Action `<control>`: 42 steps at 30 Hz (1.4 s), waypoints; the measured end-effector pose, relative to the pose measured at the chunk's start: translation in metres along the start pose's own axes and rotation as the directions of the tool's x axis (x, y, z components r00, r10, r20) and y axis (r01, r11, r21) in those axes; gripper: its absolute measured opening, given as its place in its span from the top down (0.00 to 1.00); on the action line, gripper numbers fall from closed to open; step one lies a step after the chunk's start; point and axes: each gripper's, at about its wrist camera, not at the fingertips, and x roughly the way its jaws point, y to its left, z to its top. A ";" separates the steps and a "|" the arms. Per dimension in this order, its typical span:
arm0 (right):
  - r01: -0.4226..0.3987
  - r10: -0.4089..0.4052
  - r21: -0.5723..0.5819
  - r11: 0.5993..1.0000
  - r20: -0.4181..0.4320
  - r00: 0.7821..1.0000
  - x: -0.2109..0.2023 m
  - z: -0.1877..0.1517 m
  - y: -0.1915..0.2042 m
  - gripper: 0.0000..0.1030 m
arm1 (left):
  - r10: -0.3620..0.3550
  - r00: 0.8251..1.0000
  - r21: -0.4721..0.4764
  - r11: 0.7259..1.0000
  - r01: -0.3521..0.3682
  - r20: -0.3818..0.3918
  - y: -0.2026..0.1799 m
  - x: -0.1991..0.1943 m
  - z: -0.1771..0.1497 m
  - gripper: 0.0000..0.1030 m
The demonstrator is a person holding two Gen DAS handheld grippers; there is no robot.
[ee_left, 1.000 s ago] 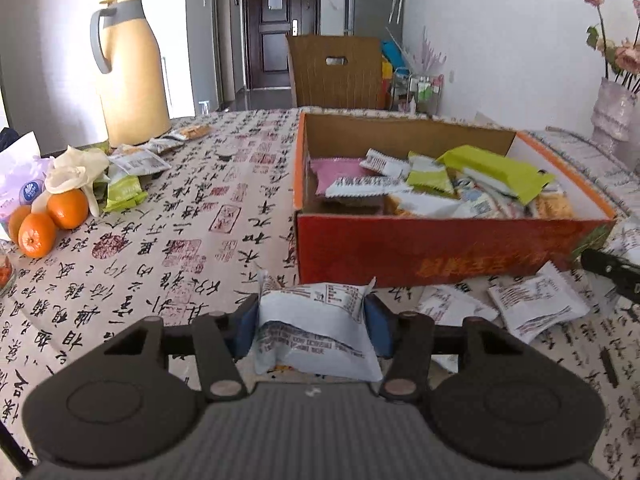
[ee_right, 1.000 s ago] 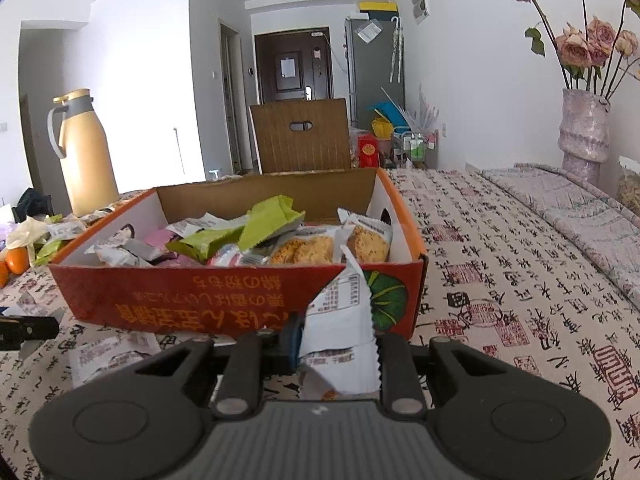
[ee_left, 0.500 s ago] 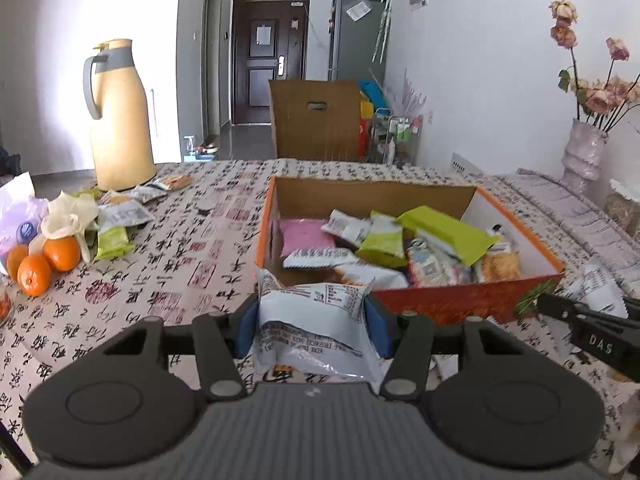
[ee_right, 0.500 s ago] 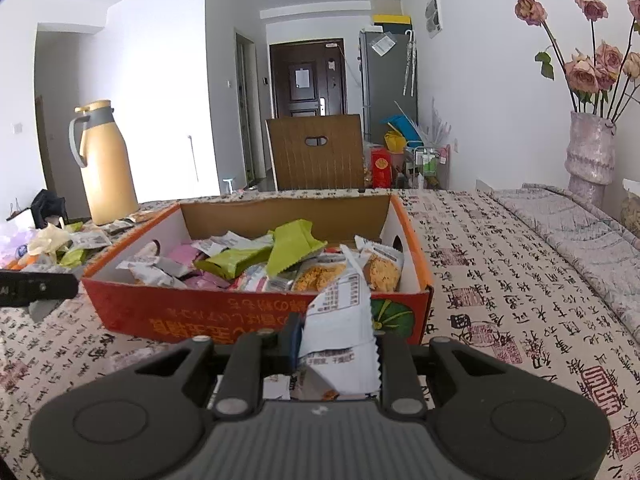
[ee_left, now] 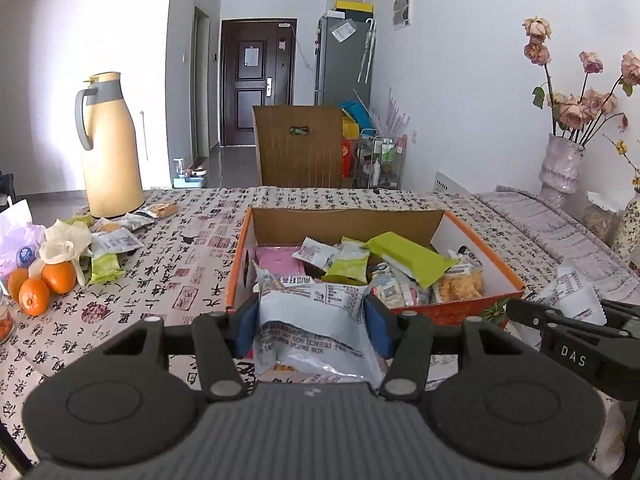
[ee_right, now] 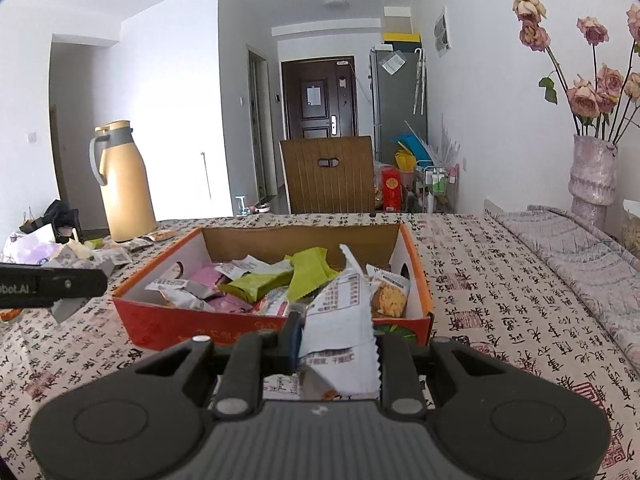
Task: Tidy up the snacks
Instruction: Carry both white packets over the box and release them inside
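Note:
An open orange cardboard box (ee_left: 476,311) (ee_right: 160,322) sits on the table, holding several snack packets in green, pink and white. My left gripper (ee_left: 312,326) is shut on a wide white snack packet (ee_left: 316,320), held flat just before the box's near left corner. My right gripper (ee_right: 338,346) is shut on a white snack packet (ee_right: 344,320) that stands on edge in front of the box's near right corner. In the left wrist view the right gripper (ee_left: 568,332) and its packet (ee_left: 576,292) show at the right edge. The left gripper's finger (ee_right: 52,286) shows at the left of the right wrist view.
A yellow thermos jug (ee_left: 108,148) stands at the back left, with loose snack packets (ee_left: 116,240), oranges (ee_left: 44,284) and a tissue pack nearby. A vase of dried roses (ee_right: 592,168) stands at the right. A wooden chair back (ee_left: 300,146) is behind the table's far edge.
Both grippers have risen with their packets still held. The box now sits lower in both views and more of its inside shows.

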 end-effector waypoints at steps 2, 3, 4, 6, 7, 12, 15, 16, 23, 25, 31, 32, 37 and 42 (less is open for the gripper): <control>-0.002 0.002 0.000 1.000 0.006 1.000 -0.003 0.003 0.001 0.80 | 0.001 1.000 -0.001 1.000 -0.001 0.006 -0.002 -0.002 0.003 0.46; -0.003 0.003 -0.001 1.000 0.010 1.000 -0.004 0.005 0.001 0.80 | 0.001 1.000 0.000 1.000 -0.001 0.010 -0.003 -0.003 0.004 0.46; -0.002 0.002 0.001 1.000 0.018 1.000 -0.005 0.008 0.000 0.80 | 0.001 1.000 0.002 1.000 -0.001 0.015 -0.004 -0.004 0.006 0.46; -0.002 0.002 0.007 1.000 0.031 1.000 -0.007 0.013 -0.001 0.80 | 0.006 1.000 0.001 1.000 -0.006 0.024 -0.007 -0.003 0.011 0.46; -0.002 0.001 0.010 1.000 0.036 0.999 -0.007 0.017 -0.001 0.80 | 0.006 1.000 -0.001 1.000 -0.005 0.027 -0.008 -0.002 0.014 0.46; -0.002 0.002 0.000 1.000 0.058 0.998 0.001 0.033 -0.001 0.80 | 0.011 0.999 0.004 1.000 -0.011 0.036 -0.016 0.009 0.028 0.46; 0.003 -0.002 -0.014 1.000 0.065 0.998 0.013 0.044 0.000 0.80 | 0.015 0.999 0.005 1.000 -0.015 0.040 -0.020 0.020 0.037 0.46; 0.005 -0.003 -0.018 1.000 0.067 0.998 0.018 0.049 0.000 0.80 | 0.018 0.999 0.005 1.000 -0.018 0.043 -0.022 0.024 0.040 0.46; 0.019 -0.017 -0.045 0.999 0.042 0.999 0.063 0.069 -0.001 0.80 | 0.046 0.999 -0.007 0.999 -0.046 0.018 -0.023 0.063 0.057 0.46; 0.026 -0.025 -0.048 0.999 0.026 0.999 0.079 0.073 -0.003 0.80 | 0.053 0.999 -0.013 0.998 -0.053 0.010 -0.022 0.075 0.059 0.46; 0.039 -0.040 -0.049 0.998 -0.024 0.999 0.127 0.076 -0.006 0.80 | 0.070 0.997 -0.037 0.997 -0.071 -0.031 -0.015 0.114 0.062 0.45; 0.039 -0.040 -0.043 0.998 -0.030 0.999 0.132 0.076 -0.007 0.79 | 0.069 0.997 -0.042 0.997 -0.070 -0.034 -0.013 0.120 0.061 0.43; 0.030 -0.031 -0.021 0.999 -0.043 0.999 0.153 0.062 -0.013 0.59 | 0.064 0.997 -0.075 0.995 -0.067 -0.034 -0.003 0.140 0.049 0.21; 0.028 -0.027 0.016 0.999 -0.033 0.999 0.156 0.053 -0.020 0.23 | 0.066 0.997 -0.131 0.989 -0.070 -0.032 0.011 0.148 0.039 0.00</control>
